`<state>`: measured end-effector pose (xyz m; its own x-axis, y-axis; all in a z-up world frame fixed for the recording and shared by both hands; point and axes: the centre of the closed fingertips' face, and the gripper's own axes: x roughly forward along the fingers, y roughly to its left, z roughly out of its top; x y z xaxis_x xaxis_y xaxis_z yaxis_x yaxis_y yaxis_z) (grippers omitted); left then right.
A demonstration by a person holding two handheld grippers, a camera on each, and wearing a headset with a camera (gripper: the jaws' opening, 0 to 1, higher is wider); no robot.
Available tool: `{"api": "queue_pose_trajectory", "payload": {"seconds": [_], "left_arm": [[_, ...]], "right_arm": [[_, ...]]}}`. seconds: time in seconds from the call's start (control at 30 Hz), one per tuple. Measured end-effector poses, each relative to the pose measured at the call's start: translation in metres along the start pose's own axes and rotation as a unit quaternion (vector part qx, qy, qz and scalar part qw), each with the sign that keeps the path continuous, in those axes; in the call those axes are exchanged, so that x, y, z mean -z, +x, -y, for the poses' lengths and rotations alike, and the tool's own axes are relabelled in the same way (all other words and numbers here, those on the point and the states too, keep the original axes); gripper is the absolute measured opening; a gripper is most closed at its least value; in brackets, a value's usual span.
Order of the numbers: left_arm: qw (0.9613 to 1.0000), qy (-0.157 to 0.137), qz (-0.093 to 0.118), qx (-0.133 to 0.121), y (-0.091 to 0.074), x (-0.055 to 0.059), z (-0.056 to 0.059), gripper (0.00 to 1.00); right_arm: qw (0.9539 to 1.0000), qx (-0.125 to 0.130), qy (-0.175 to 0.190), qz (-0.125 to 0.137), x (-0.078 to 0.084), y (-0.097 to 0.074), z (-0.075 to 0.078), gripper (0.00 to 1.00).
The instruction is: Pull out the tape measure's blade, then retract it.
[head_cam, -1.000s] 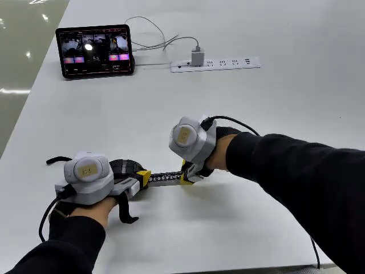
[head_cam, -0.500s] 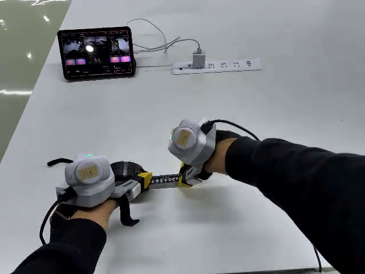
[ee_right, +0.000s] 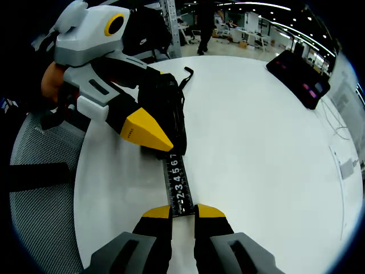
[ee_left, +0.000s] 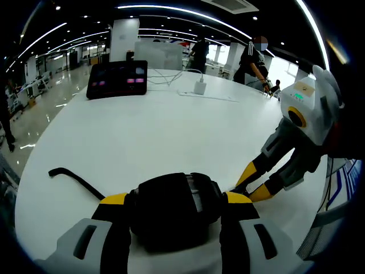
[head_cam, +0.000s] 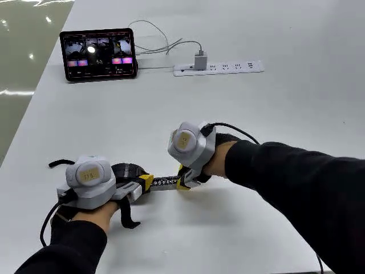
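Tape measure (ee_left: 174, 208) clamped in left tongs (ee_left: 177, 198); right tongs (ee_right: 182, 212) pinch blade (ee_right: 175, 182) tip; bare table (head_cam: 256, 114) beyond.

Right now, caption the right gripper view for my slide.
Right gripper pinches the blade; left gripper clamps the black tape measure.

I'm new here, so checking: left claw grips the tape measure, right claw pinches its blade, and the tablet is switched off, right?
Not off: the head view shows the tablet lit. Left claw grips the tape measure, right claw pinches its blade, and the tablet is switched on.
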<state>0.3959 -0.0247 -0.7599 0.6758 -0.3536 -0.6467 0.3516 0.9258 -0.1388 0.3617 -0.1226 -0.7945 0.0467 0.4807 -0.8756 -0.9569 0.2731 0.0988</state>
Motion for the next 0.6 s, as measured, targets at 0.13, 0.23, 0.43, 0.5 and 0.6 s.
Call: {"api": "queue_pose_trajectory", "payload": {"seconds": [0.13, 0.23, 0.43, 0.5, 0.6], "left_arm": [[1.0, 0.0, -0.001, 0.0, -0.0001, 0.0004, 0.0001, 0.58], [1.0, 0.0, -0.001, 0.0, -0.0001, 0.0004, 0.0002, 0.58], [1.0, -0.001, -0.001, 0.001, -0.0003, 0.0003, 0.0003, 0.58], [1.0, -0.001, -0.001, 0.001, -0.0004, 0.0003, 0.0005, 0.58], [1.0, -0.002, -0.001, 0.001, -0.0001, 0.0002, 0.0005, 0.58]], "right_arm": [[1.0, -0.002, 0.005, 0.007, -0.0035, 0.0013, -0.0007, 0.1], [1.0, -0.001, 0.003, 0.008, -0.0053, 0.0028, -0.0012, 0.1], [0.9999, 0.0, 0.003, 0.011, -0.0084, 0.0041, -0.0012, 0.1], [0.9999, 0.0, 0.004, 0.012, -0.0091, 0.0045, -0.0012, 0.1], [0.9999, 0.001, 0.005, 0.014, -0.0105, 0.0052, -0.0013, 0.1]]}}
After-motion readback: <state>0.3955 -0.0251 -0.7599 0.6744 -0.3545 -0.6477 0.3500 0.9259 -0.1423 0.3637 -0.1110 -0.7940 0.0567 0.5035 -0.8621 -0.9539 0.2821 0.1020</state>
